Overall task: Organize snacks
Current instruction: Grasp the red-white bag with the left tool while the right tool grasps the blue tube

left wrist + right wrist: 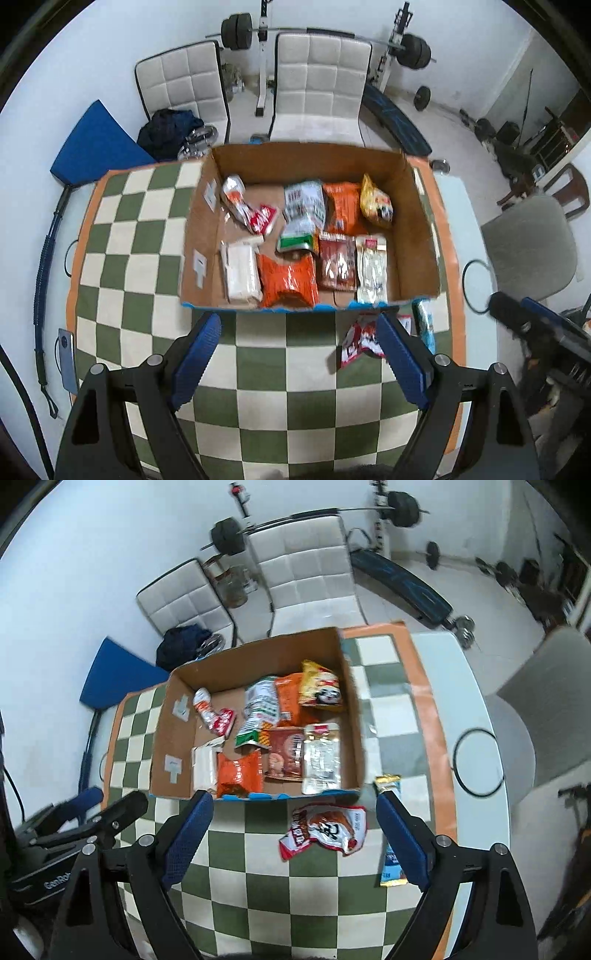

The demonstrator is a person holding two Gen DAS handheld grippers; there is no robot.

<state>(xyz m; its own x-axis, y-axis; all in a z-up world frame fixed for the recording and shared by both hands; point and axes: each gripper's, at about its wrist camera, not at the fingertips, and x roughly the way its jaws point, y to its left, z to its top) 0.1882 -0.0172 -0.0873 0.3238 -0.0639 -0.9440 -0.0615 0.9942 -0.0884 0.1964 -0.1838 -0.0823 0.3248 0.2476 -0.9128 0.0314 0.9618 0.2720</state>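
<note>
Both pairs of blue-padded jaws spread wide and empty, left gripper [297, 334] and right gripper [295, 814] hovering above the green-and-cream checked cloth [147, 236], short of the open brown cardboard box [255, 653] just beyond the tips. Most snacks already packed flat in rows inside, likely to save room. Left outside: crinkled red-and-white foil snack packet [325, 829] between the right jaws, slim blue-and-gold wrapped bar [391, 867] touching its right pad.

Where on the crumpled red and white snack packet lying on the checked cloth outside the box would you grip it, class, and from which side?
Probably from above, across the red and white packet's puffed middle: it lies flat on the checked cloth, so its edges offer little, while the raised crumpled film should pinch easily. The open right gripper already points down at it.
</note>
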